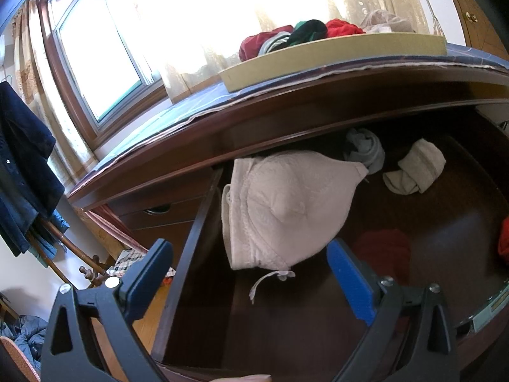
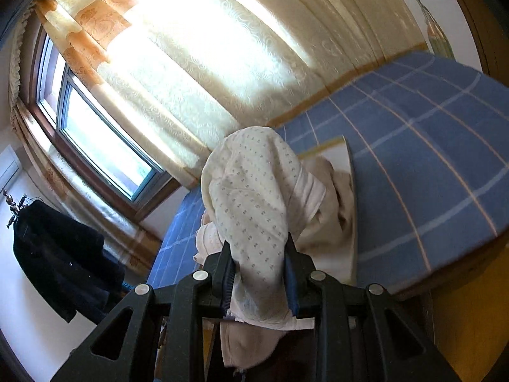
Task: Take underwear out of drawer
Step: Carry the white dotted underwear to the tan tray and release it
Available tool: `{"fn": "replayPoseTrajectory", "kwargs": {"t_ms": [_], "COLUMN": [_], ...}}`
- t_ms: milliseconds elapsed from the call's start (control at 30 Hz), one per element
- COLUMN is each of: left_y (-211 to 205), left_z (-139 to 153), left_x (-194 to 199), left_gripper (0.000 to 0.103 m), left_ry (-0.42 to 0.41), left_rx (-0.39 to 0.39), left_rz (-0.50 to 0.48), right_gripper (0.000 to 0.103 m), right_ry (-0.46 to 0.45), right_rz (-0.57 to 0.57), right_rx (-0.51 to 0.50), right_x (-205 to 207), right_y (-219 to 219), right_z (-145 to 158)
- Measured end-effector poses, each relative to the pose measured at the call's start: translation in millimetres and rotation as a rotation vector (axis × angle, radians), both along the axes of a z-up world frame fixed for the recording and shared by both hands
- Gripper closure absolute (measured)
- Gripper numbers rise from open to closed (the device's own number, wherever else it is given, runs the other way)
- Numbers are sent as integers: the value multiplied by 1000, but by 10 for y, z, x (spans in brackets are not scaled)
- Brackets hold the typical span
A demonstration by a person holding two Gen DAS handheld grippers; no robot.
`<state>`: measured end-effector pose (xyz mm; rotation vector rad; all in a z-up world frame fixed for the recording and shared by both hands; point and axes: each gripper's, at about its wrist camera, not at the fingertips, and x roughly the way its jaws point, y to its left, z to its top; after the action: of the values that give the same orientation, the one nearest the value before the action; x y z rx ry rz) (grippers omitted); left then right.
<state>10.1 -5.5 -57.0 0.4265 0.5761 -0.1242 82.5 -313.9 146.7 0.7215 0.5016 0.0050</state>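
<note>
In the left wrist view the dark wooden drawer is pulled out. A pale pink bra lies at its left, with a grey garment, a cream one and red ones behind and beside it. My left gripper hovers open over the drawer, just in front of the bra, with nothing between its blue pads. In the right wrist view my right gripper is shut on cream dotted underwear, held up above the blue checked dresser top, with more pale cloth hanging below it.
A shallow cardboard tray on the dresser top holds red, green and beige garments. A curtained window is behind the dresser. A dark coat hangs on a rack at the left.
</note>
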Motion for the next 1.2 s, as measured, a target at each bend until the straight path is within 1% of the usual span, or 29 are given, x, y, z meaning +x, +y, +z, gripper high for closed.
{"fn": "replayPoseTrajectory", "kwargs": {"t_ms": [133,267,367,433,500,600,700,867,1000,1133,1200], "left_y": [0,-1,-2,-2,-4,-5,-5,-5,-9,-9,-15], "left_z": [-1,2,1,2,3,8,11,8,6,5,1], "left_x": [-4,-2,-2,-1,0,3,3,11,8,8,13], "left_gripper": [4,4,4,4,4,4,4,4,4,4,4], "left_ry": [2,3,2,2,-1,-2,-3,2,2,4,5], "left_rx": [0,0,1,0,1,1,1,2,2,2,2], "left_rz": [0,0,0,0,-3,-5,-5,-5,-6,-6,-6], "right_gripper": [74,74,74,74,74,74,74,74,74,74,74], "right_ry": [-20,-8,23,59,98,162,178,206,237,285,308], "right_rz": [4,22,25,15,28,27,5,-7,-7,9,15], "right_rx": [-36,-54,-61,-80,-105,-108,-98,-130,-175,-259,-269], "right_x": [268,707,1025,1215,1421,1725,1887,2095,2240,2441,2512], "right_y": [-34,-62,-61,-29,35,94,91,91,94,132,126], "right_z": [163,221,174,104,17,-141,-245,-313,-345,-434,-508]}}
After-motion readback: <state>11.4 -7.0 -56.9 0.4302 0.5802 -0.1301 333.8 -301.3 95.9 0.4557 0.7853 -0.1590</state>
